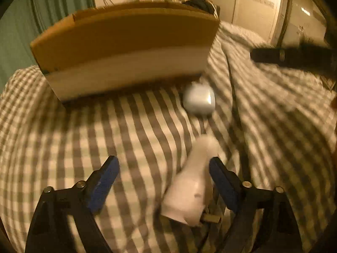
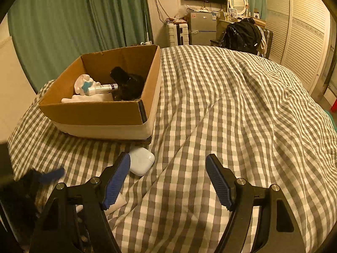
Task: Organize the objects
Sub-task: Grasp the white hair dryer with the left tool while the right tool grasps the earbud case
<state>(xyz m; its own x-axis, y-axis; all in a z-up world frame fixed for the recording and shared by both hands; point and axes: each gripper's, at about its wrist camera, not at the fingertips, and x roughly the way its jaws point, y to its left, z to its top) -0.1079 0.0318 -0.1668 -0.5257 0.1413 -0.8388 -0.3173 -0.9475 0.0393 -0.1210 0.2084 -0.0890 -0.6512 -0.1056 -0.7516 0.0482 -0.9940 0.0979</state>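
Right between the blue pads of the left gripper (image 1: pixel 164 168) lies a white plug-like object (image 1: pixel 190 187), blurred, close against the right-hand pad, and the jaws stand wide around it, nothing clamped yet. To take it cleanly, I'd say centre the fingers over its thick body before closing, since it sits off to one side and could squirt out on the soft cover. A dark cable (image 1: pixel 236 109) seems to trail from it up the checked bed cover (image 1: pixel 105 126); that could drag on a lift. Beyond, a small white earbud case (image 2: pixel 141 160) lies just beside the near corner of the cardboard box (image 2: pixel 101 113), which sits near the bed's left edge. Inside it already: a white holder with a blue star (image 2: pixel 84 85), a slim tube (image 2: pixel 103 88), a black bundle (image 2: pixel 128 84). The right gripper (image 2: pixel 168 179) hangs open over bare cover, holding nothing.
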